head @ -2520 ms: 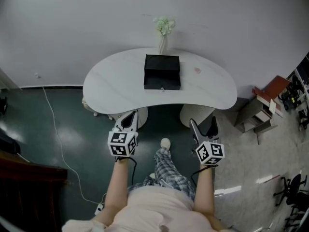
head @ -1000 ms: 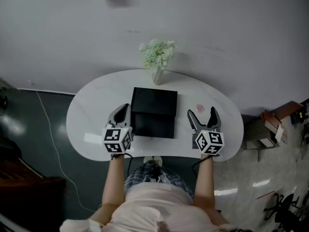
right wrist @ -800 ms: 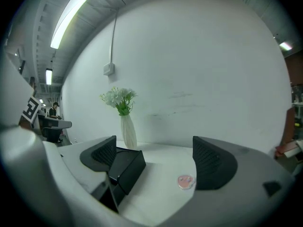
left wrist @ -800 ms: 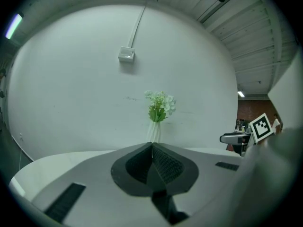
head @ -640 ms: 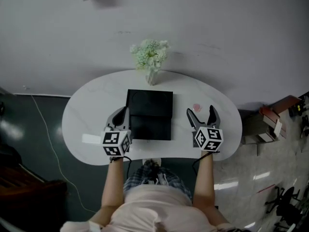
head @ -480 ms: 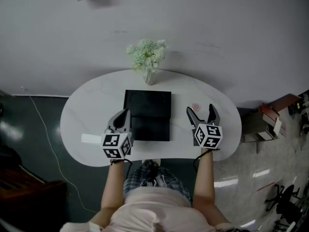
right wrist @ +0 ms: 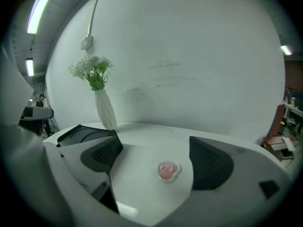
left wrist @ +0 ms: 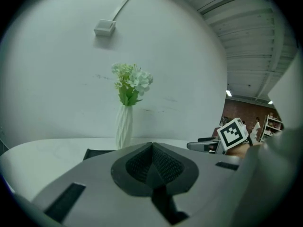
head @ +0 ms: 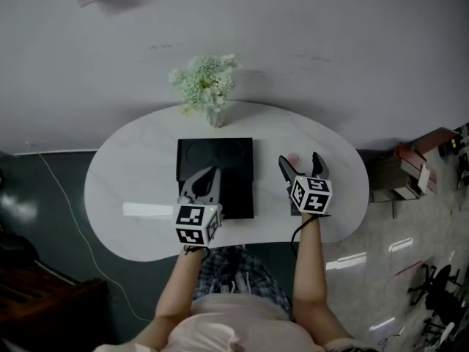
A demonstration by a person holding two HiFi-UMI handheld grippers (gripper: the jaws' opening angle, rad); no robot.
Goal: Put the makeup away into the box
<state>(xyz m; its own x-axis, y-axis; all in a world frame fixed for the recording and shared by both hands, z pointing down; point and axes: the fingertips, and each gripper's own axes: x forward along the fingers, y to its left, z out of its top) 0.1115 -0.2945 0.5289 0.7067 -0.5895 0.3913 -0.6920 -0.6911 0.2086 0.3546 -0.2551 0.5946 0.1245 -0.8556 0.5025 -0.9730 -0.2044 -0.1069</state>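
Facing round pink compact [right wrist: 168,170], R gripper [head: 298,163] wide; L gripper [head: 209,174] pinched, above black box [head: 220,152].

The left gripper [left wrist: 152,148] has its fingers [left wrist: 135,167] pressed together, nothing between them. Behind them a black box [left wrist: 97,153] lies on the white surface [left wrist: 42,155]; a white vase [left wrist: 124,126] of flowers stands at the far edge. The right gripper [left wrist: 203,145] shows at right.
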